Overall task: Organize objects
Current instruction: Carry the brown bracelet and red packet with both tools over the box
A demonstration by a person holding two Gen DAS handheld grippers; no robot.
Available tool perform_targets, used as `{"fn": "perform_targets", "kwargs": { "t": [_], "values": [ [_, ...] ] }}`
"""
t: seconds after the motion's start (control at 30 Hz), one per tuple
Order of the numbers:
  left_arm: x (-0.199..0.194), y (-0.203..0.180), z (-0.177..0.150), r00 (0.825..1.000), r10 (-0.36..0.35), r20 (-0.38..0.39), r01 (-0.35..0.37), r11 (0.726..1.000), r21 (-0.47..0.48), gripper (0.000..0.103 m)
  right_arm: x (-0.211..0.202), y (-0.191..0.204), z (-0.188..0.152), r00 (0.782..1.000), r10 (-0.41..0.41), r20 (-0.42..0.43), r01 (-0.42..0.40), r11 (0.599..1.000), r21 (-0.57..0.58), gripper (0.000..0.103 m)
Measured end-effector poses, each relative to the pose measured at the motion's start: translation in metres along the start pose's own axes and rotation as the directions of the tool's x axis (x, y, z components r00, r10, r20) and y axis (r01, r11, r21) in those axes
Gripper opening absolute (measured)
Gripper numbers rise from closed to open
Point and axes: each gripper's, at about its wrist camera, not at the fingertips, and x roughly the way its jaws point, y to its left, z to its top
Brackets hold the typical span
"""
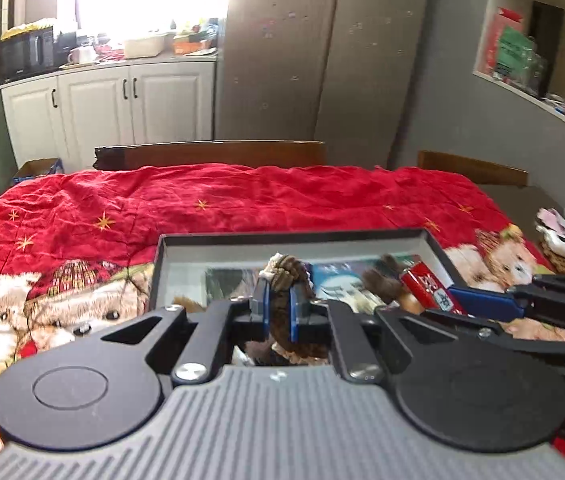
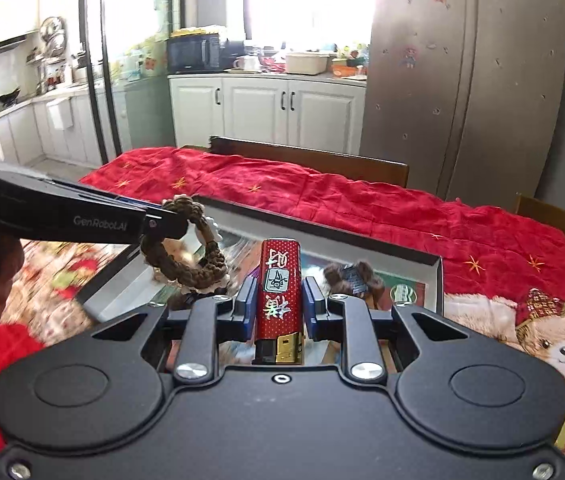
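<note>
While both grippers are hanging over the open box point(image 2: 434, 276), the main risk is a dropped item. The left gripper point(image 1: 278, 306) is pinching a brown braided ring point(image 1: 288, 276) by one thin strand, so a jolt could be swinging it loose onto the red bear-print cloth point(image 2: 362, 208). The right gripper point(image 2: 279, 300) is holding a red lighter point(image 2: 280, 280) upright; its jaws are sitting beside the glossy casing with slight gaps showing, so slippage is likely. The lighter is bearing white characters and a gold-and-black head at 6 o'clock. A furry brown item point(image 2: 346, 276) is lying in the box at 2 o'clock of the lighter.
</note>
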Motion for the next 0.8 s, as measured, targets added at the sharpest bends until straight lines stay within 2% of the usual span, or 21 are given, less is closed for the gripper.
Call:
{"fn": "perform_targets", "kwargs": {
  "t": [0.43,0.8],
  "values": [
    [0.076,0.018,0.015,0.996,0.048,-0.072,-0.053,0.996,-0.069,0.012,0.088,-0.019,0.011,0.997,-0.003,-0.074,0.01,0.996,0.09,0.023],
    [0.1,0.022,0.009,0.992,0.058,-0.113,-0.066,0.995,-0.071,0.013,0.124,-0.019,0.006,0.993,-0.015,-0.119,0.027,0.995,0.1,0.023]
  ]
}}
